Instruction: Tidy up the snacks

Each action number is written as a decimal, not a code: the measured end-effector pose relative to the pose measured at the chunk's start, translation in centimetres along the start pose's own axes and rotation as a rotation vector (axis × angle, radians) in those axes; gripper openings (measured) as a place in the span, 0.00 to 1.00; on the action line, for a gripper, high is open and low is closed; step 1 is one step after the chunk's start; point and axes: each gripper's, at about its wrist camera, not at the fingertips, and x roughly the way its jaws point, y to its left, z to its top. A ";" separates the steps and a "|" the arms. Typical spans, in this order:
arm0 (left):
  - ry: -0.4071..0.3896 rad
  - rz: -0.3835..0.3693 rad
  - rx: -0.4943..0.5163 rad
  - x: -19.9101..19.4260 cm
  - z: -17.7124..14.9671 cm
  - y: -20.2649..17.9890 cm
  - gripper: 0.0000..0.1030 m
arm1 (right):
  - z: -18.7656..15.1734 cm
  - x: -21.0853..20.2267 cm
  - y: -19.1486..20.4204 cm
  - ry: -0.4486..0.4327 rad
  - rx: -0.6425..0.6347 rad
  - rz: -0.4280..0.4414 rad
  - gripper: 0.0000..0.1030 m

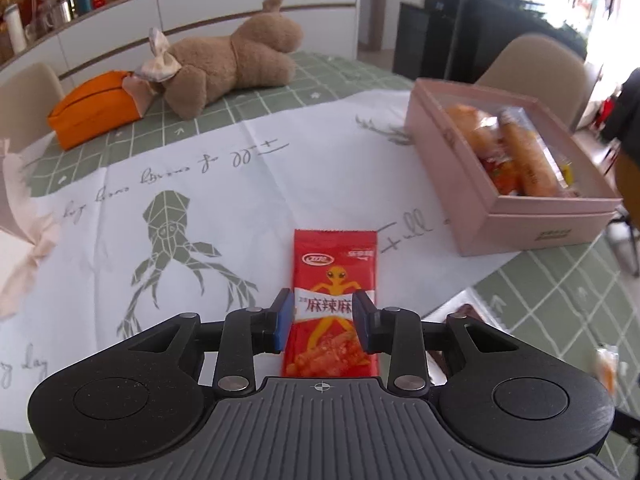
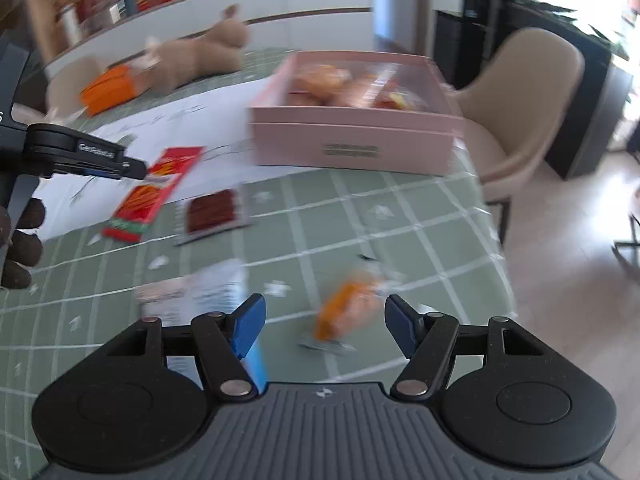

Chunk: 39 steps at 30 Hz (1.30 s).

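Note:
My left gripper [image 1: 323, 316] is shut on a red spicy-snack packet [image 1: 335, 256], pinching its middle above the white printed cloth. The right wrist view shows that same gripper [image 2: 134, 170] from the side with the red packet [image 2: 156, 196] hanging tilted. My right gripper [image 2: 325, 328] stands open over the green checked tablecloth. A blurred orange snack in a clear wrapper [image 2: 344, 312] lies on the table between its fingers, untouched. The pink box [image 1: 504, 208] with several snacks inside stands at the right, and the pink box [image 2: 352, 136] is straight ahead of the right gripper.
A dark brown snack packet [image 2: 212, 212] and a white-and-blue packet [image 2: 200, 296] lie on the tablecloth. A plush bear [image 1: 236, 60] and an orange pouch [image 1: 96, 108] sit at the far side. A beige chair [image 2: 528, 92] stands past the table's right edge.

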 end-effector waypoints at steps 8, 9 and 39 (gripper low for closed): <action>0.067 0.060 0.103 2.7 0.9 -1.0 0.39 | -1.1 1.8 -3.9 0.008 0.144 0.013 0.79; 0.061 0.056 0.104 2.9 0.9 -0.7 0.42 | -1.2 2.0 -3.7 0.004 0.134 -0.004 0.80; 0.086 -0.079 0.104 3.9 0.7 -0.7 0.63 | -2.2 3.9 -1.2 -0.125 0.054 -0.150 1.00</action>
